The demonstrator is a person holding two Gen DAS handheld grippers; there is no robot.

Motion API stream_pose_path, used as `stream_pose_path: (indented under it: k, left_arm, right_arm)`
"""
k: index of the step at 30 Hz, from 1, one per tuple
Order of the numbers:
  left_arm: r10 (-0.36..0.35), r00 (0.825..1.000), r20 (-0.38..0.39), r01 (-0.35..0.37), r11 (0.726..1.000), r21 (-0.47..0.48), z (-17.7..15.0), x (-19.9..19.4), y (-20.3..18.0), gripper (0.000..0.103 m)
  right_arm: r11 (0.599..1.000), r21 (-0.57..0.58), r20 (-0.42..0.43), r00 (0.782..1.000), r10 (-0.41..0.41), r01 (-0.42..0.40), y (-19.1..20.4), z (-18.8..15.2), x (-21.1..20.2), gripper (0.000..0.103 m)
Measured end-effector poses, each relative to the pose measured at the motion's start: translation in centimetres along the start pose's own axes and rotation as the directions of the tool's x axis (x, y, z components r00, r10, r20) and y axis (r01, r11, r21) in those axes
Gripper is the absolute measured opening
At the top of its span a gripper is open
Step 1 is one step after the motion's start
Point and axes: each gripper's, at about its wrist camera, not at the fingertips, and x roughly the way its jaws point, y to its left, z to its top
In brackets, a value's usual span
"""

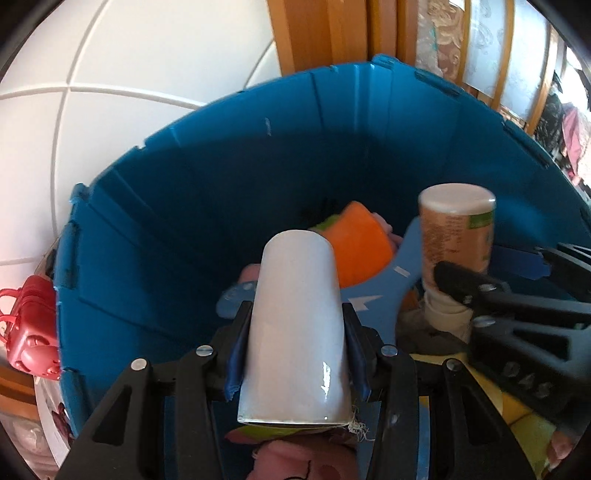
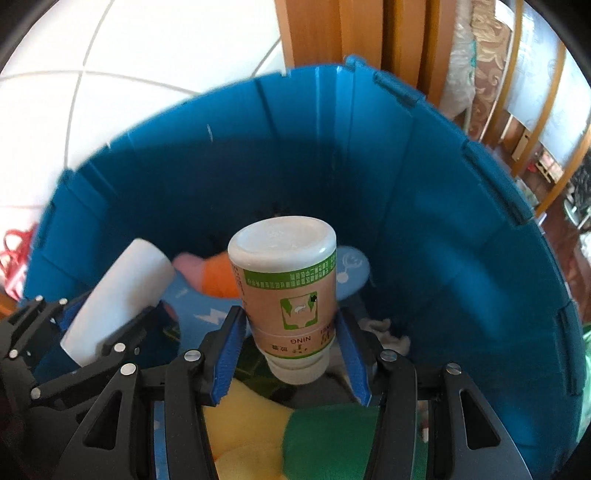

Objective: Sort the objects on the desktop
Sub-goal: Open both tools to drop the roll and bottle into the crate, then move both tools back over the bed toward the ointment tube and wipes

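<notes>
Over the bin: both grippers hung inside a blue bin [image 2: 443, 206], each carrying one item.
Progress: bin already held soft toys, an orange piece [image 1: 360, 247] and blue cutouts; two items were not yet released. Desk out of view, so what remained could not be told.
Left gripper [image 1: 295, 332]: clamped on a white cylinder [image 1: 295, 317].
Right gripper [image 2: 291, 341]: clamped on a tan bottle [image 2: 288, 291], cap end toward the camera.
Surroundings: white tiled floor [image 1: 122, 51], wooden door frame [image 2: 325, 33], red toy [image 1: 33, 325] outside the bin.
</notes>
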Motion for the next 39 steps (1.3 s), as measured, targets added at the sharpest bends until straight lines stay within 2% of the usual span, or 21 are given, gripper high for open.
stream_pose_path:
  k: [3, 6, 9, 12, 14, 17, 26, 35, 39]
  left_arm:
    - [0.019, 1.000, 0.021, -0.019, 1.000, 0.020, 0.0, -0.3, -0.3, 0.046]
    - [0.016, 0.999, 0.035, -0.016, 1.000, -0.005, 0.1, -0.5, 0.1, 0.055]
    - [0.027, 0.999, 0.026, -0.027, 1.000, -0.016, 0.1, -0.4, 0.2, 0.056]
    - [0.030, 0.999, 0.026, -0.029, 0.999, -0.022, 0.0, -0.5, 0.2, 0.056]
    - [0.027, 0.999, 0.026, -0.026, 0.999, -0.028, 0.1, -0.5, 0.3, 0.056]
    - [0.025, 0.999, 0.022, -0.024, 0.999, -0.036, 0.1, -0.4, 0.3, 0.056]
    - [0.025, 1.000, 0.018, -0.025, 0.999, -0.044, 0.1, -0.4, 0.6, 0.056]
    - [0.028, 0.999, 0.021, -0.027, 0.999, -0.044, 0.1, -0.4, 0.6, 0.056]
    - [0.019, 0.999, 0.028, -0.018, 0.998, -0.053, 0.2, -0.8, 0.8, 0.056]
  right_arm:
    - [1.000, -0.001, -0.011, 1.000, -0.013, 0.013, -0.1, 0.0, 0.6, 0.050]
    - [1.000, 0.000, -0.015, 1.000, -0.023, 0.023, -0.3, -0.1, 0.7, 0.050]
    - [1.000, -0.004, -0.027, 0.999, -0.022, 0.022, -0.3, -0.1, 1.1, 0.051]
    - [0.999, 0.002, -0.029, 0.999, -0.038, 0.038, -0.4, 0.0, 1.2, 0.060]
    - [0.999, 0.016, -0.032, 0.998, -0.049, 0.049, -0.9, -0.1, 1.3, 0.071]
    - [0.997, 0.037, -0.043, 0.997, -0.060, 0.061, -1.5, -0.1, 1.3, 0.082]
    - [0.993, 0.060, -0.070, 0.993, -0.097, 0.101, -1.9, -0.1, 1.6, 0.100]
    - [0.993, 0.066, -0.109, 0.990, -0.093, 0.101, -2.2, -0.1, 2.3, 0.103]
    - [0.991, 0.060, -0.099, 0.989, -0.112, 0.118, -2.1, -0.1, 1.8, 0.103]
